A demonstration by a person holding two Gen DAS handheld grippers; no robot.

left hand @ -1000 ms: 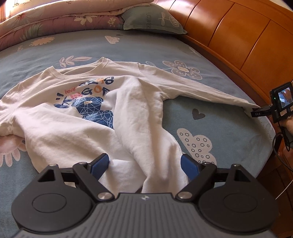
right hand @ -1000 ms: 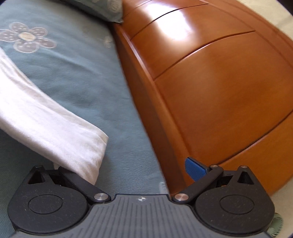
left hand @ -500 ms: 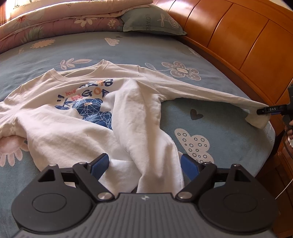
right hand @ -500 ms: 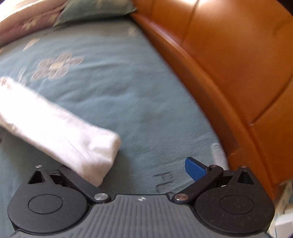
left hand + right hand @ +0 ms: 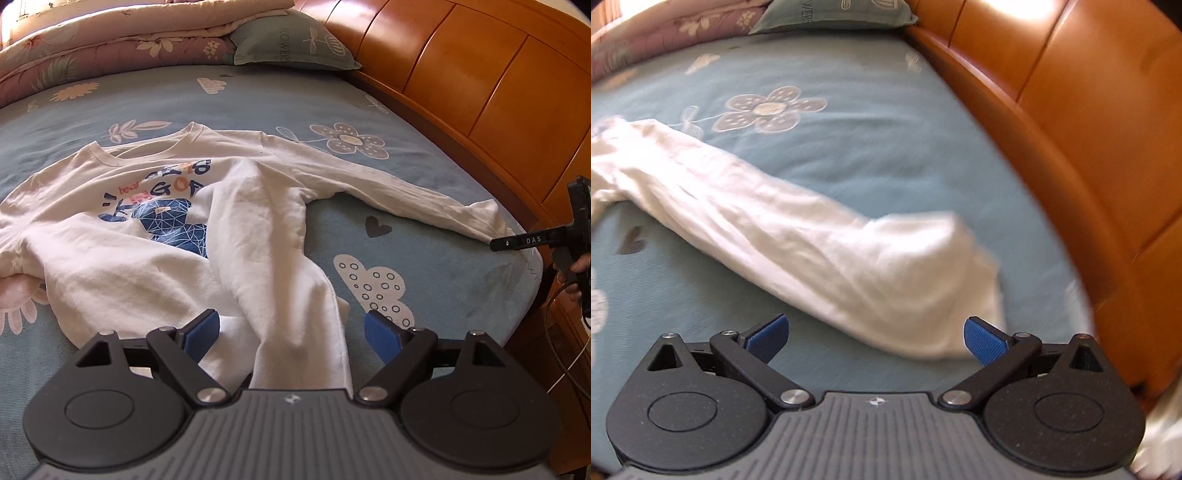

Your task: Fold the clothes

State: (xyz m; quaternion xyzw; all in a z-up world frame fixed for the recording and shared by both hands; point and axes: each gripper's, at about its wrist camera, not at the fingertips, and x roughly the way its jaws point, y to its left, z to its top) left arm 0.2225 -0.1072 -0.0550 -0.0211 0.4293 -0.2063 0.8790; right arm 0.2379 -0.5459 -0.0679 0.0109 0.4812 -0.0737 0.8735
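Shirt: the white shirt (image 5: pixel 122 225) lies face up in the middle of the bed (image 5: pixel 258 96), bumpy and only partly folded.
Sleeve: one long sleeve (image 5: pixel 798 236) reaches out to the bed's edge by the wooden frame (image 5: pixel 1071 147).
Left tool: the left tool (image 5: pixel 291 332) is open, with the shirt's bottom part between its fingers.
Right tool: the right tool (image 5: pixel 875 336) is open, right beside the sleeve end, holding nothing.
Risk: if the tool pinches only the top layer, the sleeve may slip or twist.
Risk two: a hard pull may drag the whole shirt and add wrinkles.

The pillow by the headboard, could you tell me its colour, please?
Muted green with white line drawings, clearest in the left wrist view.
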